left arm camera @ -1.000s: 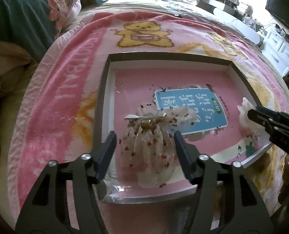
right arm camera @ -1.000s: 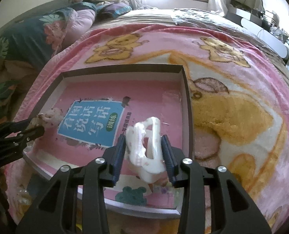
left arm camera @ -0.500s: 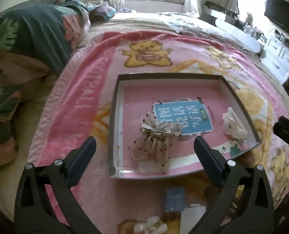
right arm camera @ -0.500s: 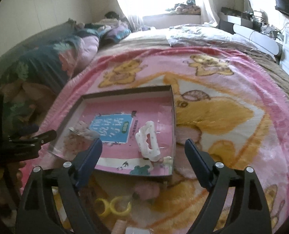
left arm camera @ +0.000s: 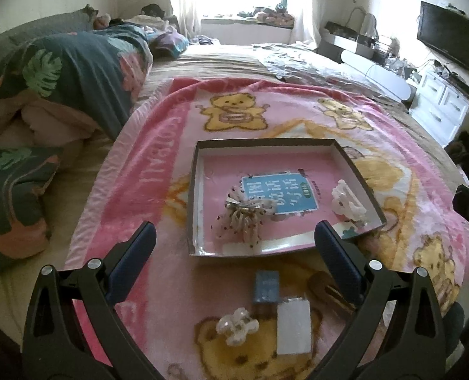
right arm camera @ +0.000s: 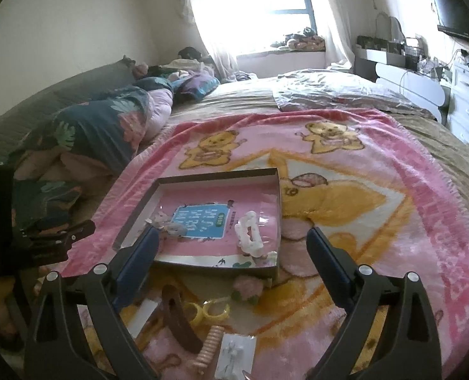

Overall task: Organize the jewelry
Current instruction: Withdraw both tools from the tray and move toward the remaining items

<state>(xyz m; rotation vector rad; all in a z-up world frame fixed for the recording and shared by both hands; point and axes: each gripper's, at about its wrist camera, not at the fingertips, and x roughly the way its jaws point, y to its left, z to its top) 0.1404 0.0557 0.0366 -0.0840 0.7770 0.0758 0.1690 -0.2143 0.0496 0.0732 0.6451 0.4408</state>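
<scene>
Your left wrist view shows a dotted tulle hair bow (left arm camera: 245, 218) lying in the tray (left arm camera: 358, 171), left of centre, and a white claw clip (left arm camera: 346, 201) near the tray's right wall. In front of the tray on the pink bear blanket (left arm camera: 158, 158) it shows a small blue card (left arm camera: 267, 286), a white card (left arm camera: 294, 326) and a pale flower clip (left arm camera: 237, 329).

Your right wrist view shows items the other does not: a pink-green flower piece (right arm camera: 248, 288) just in front of the tray, a yellow ring clip (right arm camera: 207, 312), a brown hair clip (right arm camera: 179, 319), a peach comb clip (right arm camera: 209, 346) and a clear packet (right arm camera: 236, 356).

Your left gripper (left arm camera: 234, 243) has its fingers (left arm camera: 136, 255) spread wide, holding nothing, above the blanket in front of the tray. Your right gripper (right arm camera: 231, 250) is likewise spread wide and empty, touching nothing.
</scene>
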